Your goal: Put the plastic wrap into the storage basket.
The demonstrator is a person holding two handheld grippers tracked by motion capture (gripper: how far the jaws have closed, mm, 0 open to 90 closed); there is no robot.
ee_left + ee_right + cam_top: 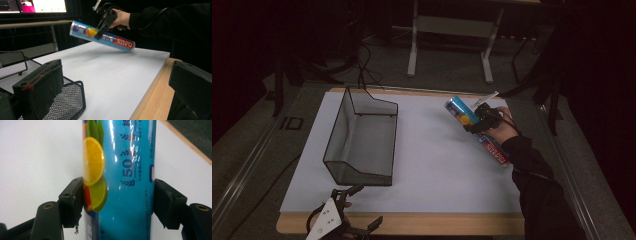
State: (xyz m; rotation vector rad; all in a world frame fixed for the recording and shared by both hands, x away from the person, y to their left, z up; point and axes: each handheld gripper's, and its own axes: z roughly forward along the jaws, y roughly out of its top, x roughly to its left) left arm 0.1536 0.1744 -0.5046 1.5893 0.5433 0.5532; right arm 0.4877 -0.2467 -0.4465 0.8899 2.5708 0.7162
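A long blue plastic-wrap roll (494, 149) with a lemon and lime picture is tilted over the right side of the white table top (437, 165). My right gripper (479, 122) is shut on it near its raised far end. In the right gripper view both pads press the roll (125, 170) at the sides of the right gripper (117, 197). The left gripper view shows the roll (120, 42) slanting down to the right, its low end close to the surface. My left gripper (368, 205) hovers open at the front left edge, and nothing lies in the left gripper (115, 82).
A black wire-mesh basket (337, 130) stands on the left half of the table, close to the left gripper; its mesh corner (72, 100) is just beyond the left jaw. A wooden edge (412, 223) runs along the front. A white desk frame (452, 30) stands beyond the table.
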